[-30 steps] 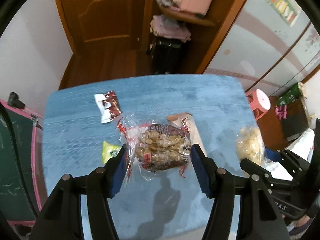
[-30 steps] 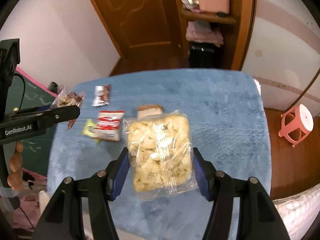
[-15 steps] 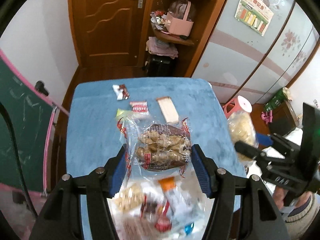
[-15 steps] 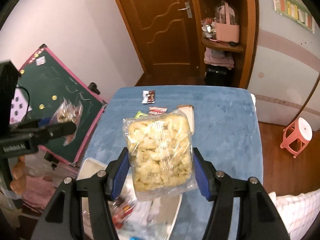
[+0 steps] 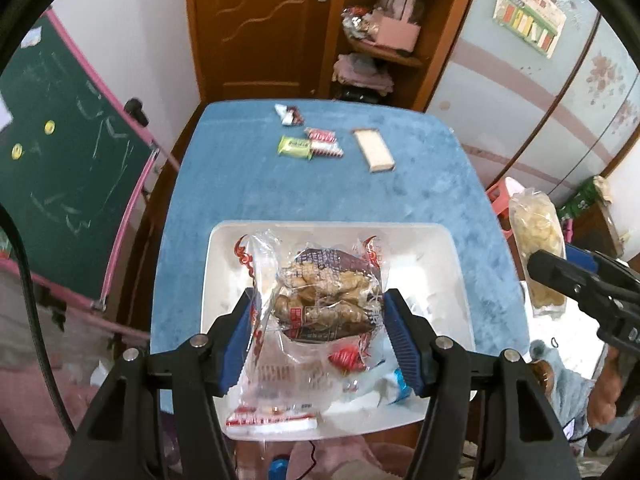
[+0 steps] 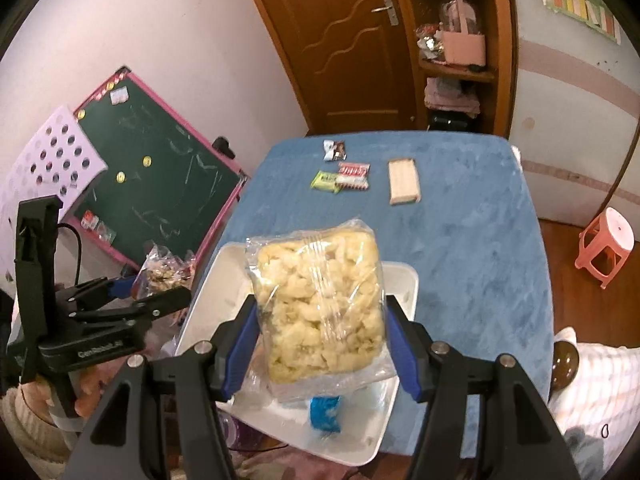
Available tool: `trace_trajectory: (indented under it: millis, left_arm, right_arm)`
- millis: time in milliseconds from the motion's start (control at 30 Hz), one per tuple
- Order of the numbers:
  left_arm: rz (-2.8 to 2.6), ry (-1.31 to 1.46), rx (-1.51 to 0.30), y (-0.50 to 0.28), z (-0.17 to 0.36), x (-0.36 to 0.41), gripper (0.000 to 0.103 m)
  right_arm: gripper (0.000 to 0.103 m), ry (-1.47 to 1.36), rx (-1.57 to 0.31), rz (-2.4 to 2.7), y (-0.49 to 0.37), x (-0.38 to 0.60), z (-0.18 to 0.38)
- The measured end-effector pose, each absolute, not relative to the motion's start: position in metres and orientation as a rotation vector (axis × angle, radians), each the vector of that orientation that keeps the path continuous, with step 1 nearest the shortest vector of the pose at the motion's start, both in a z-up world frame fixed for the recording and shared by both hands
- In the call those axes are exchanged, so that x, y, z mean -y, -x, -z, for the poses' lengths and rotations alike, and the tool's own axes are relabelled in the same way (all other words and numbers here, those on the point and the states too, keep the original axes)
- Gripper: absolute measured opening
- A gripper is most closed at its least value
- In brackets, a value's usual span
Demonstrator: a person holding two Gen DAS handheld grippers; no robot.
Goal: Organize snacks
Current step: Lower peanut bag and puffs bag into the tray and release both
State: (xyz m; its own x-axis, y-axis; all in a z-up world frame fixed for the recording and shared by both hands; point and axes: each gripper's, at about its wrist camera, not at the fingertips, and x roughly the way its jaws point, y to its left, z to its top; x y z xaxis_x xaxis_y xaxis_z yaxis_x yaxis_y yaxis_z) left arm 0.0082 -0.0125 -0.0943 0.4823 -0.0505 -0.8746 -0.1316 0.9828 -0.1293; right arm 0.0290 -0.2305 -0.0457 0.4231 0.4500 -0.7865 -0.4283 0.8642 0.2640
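Jaws clamp snack bags point(image 5: 320, 300) point(image 6: 320, 304), hiding much of white tray point(image 5: 444, 240)

Straight ahead of the jaws, far end of rm: brown wooden door point(image 5: 256, 28) w/ metal handle point(image 6: 390, 8). Right of door, open wooden shelf unit point(image 6: 456, 68) w/ pink bag point(image 5: 398, 30) and folded pink cloth point(image 6: 450, 96) a shelf below. Left of the jaws, low down: green chalkboard point(image 5: 68, 168), pink frame, leaning, yellow magnets on it. Beyond it, white perforated panel point(image 6: 48, 160). Right of the jaws: pink plastic stool point(image 6: 606, 246) on wood floor; poster point(image 5: 528, 26) on pale wardrobe panel above.
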Motion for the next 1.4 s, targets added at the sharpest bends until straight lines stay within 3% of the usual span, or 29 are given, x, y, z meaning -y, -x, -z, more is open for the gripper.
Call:
trace_trajectory:
  millis: [633, 800, 867, 900, 1400]
  left_arm:
    - [-0.022, 0.123, -1.043, -0.01, 0.099, 0.035, 0.066]
    - [-0.005, 0.13, -1.029, -0.011, 0.098, 0.032, 0.078]
    - [0.017, 0.121, -1.031, -0.012, 0.097, 0.032, 0.095]
    - [0.011, 0.115, -1.026, -0.012, 0.097, 0.032, 0.096]
    - [-0.002, 0.154, -1.067, -0.02, 0.107, 0.021, 0.097]
  right_arm:
    - [0.062, 0.043, -1.044, -0.49, -0.009, 0.206, 0.071]
    - [0.062, 0.034, -1.068, -0.467, -0.015, 0.201, 0.08]
    - [0.062, 0.022, -1.09, -0.454, -0.019, 0.2, 0.085]
    - [0.062, 0.015, -1.101, -0.444, -0.021, 0.2, 0.089]
    - [0.067, -0.008, -1.086, -0.42, -0.025, 0.196, 0.094]
